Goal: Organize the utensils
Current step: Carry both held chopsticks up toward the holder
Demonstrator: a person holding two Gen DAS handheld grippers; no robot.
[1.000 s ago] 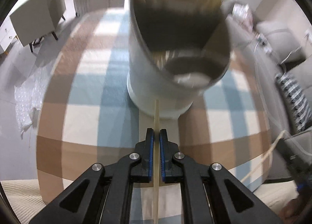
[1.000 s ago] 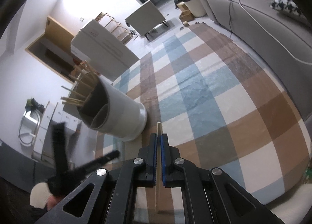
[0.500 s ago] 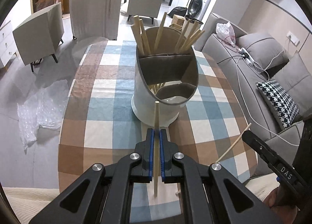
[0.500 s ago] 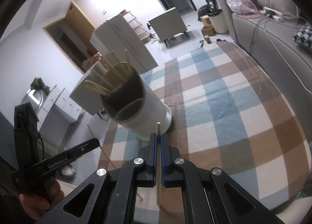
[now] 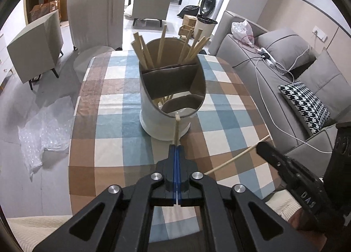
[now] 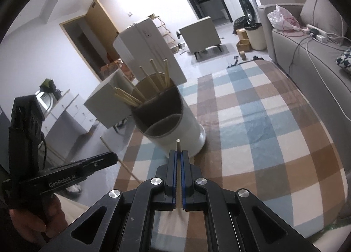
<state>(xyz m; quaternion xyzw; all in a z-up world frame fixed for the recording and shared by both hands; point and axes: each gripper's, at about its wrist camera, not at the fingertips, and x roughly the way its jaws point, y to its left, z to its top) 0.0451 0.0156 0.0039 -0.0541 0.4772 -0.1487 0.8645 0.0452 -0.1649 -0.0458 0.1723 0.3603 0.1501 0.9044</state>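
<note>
Tool, left [image 5: 176,148], is clamping one pale wooden chopstick [image 5: 176,129]; right tool [image 6: 179,155] is pinching another [image 6: 178,144]. White cylindrical divided holder [image 5: 153,118] is standing centre-frame on checked counter [image 5: 109,148]. Advised: aim each tip over the rearmost compartment before releasing.

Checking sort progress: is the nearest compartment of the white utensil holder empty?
Cannot tell. The white cylindrical utensil holder shows chopsticks only in its rear compartments; the nearest one's floor is hidden behind its rim.

White divided holder [image 5: 153,120] upright, chopsticks [image 5: 162,45] likely wooden
</note>
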